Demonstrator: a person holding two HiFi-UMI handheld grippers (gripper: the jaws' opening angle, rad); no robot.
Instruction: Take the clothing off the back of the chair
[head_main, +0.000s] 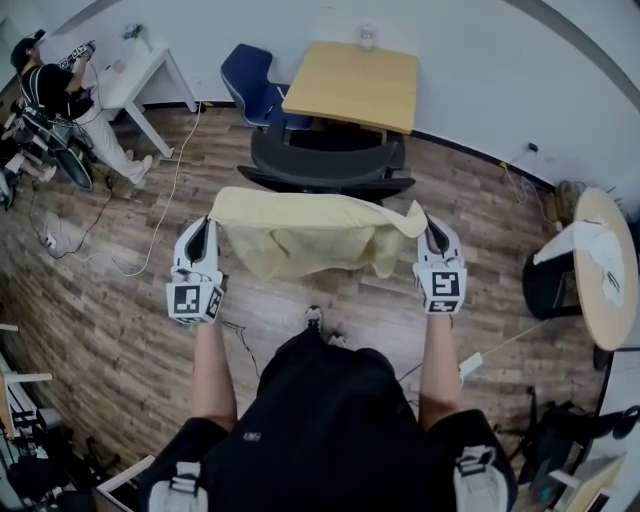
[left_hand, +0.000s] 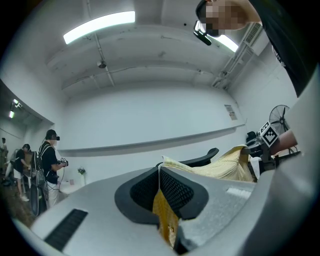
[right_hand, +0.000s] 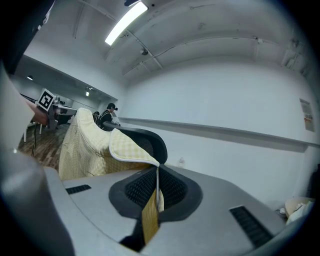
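A pale yellow checked garment hangs stretched between my two grippers, in front of the black office chair and apart from its back. My left gripper is shut on the garment's left top corner. At the other top corner, my right gripper is shut on the cloth too. In the left gripper view the garment runs across to the right gripper, with the chair's back behind it. The right gripper view has the cloth sagging toward the left gripper.
A wooden table and a blue chair stand behind the office chair. A round table is at the right, a white table at the far left with a person beside it. Cables lie on the wood floor.
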